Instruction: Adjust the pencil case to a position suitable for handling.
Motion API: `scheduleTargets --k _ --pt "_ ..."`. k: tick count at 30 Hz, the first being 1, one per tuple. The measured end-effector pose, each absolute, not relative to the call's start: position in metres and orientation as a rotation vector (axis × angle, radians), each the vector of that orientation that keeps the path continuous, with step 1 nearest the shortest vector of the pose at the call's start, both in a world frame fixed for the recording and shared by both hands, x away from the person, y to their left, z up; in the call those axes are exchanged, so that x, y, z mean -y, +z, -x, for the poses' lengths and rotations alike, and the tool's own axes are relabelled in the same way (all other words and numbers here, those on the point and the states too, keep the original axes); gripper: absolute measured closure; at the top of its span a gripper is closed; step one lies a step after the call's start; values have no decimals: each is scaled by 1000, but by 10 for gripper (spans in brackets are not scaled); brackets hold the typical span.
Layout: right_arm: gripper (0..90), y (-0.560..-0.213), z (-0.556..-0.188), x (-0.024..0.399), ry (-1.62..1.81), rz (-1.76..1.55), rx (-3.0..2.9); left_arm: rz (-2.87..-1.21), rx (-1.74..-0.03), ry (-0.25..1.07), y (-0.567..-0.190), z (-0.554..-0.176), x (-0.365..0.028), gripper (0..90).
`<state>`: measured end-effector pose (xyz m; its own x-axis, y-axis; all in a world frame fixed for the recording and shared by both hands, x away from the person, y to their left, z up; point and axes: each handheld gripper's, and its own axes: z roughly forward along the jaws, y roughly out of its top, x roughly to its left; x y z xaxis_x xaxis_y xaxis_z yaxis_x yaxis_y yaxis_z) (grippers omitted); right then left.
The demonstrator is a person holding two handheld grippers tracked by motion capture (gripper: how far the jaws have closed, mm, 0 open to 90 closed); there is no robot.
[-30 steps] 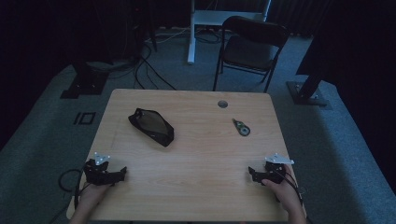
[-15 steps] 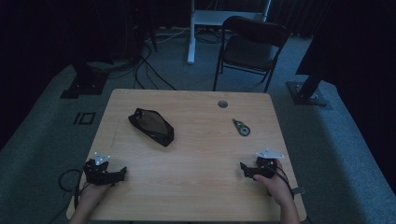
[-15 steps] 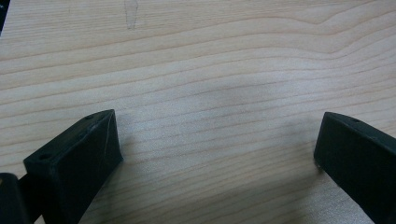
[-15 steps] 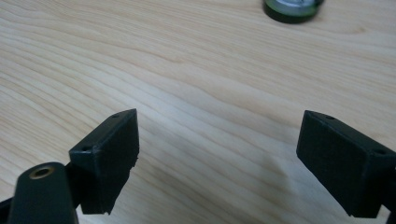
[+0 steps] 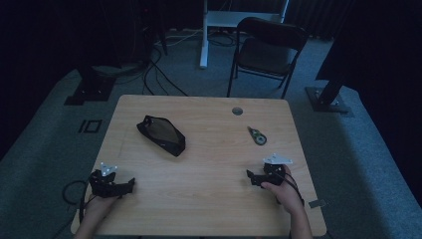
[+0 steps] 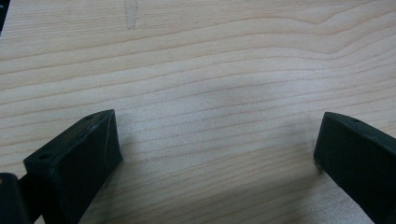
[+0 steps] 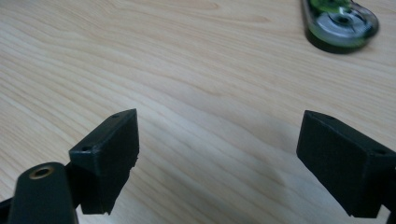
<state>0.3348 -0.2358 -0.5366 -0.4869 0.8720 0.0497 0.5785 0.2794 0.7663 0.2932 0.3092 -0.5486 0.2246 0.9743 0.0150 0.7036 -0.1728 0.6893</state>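
A black pouch [image 5: 160, 134] lies left of centre on the wooden table [image 5: 209, 209]. A small green and clear tape dispenser [image 5: 257, 135] lies toward the right; in the right gripper view the dispenser [image 7: 340, 23] is at the top right, well beyond the jaws. My left gripper [image 5: 130, 184] rests near the front left corner, and its open jaws hold nothing over bare wood [image 6: 217, 149]. My right gripper [image 5: 251, 178] sits at the front right, a little nearer than the dispenser, and is also open and empty [image 7: 219, 149].
A round cable grommet [image 5: 237, 110] is set in the table near its far edge. A dark folding chair [image 5: 268, 50] stands beyond the table on the carpet. Cables and stand bases lie on the floor at the back left.
My right gripper has moved away from the front right edge, forward and slightly left toward the dispenser. The left gripper has stayed put.
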Motion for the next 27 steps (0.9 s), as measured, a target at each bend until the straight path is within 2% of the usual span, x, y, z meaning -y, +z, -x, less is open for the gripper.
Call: scheduleTargets --k 27 --pt "132 -528 -366 155 1173 -1152 -2278 -1947 -1539 633 -549 -293 -309 6"
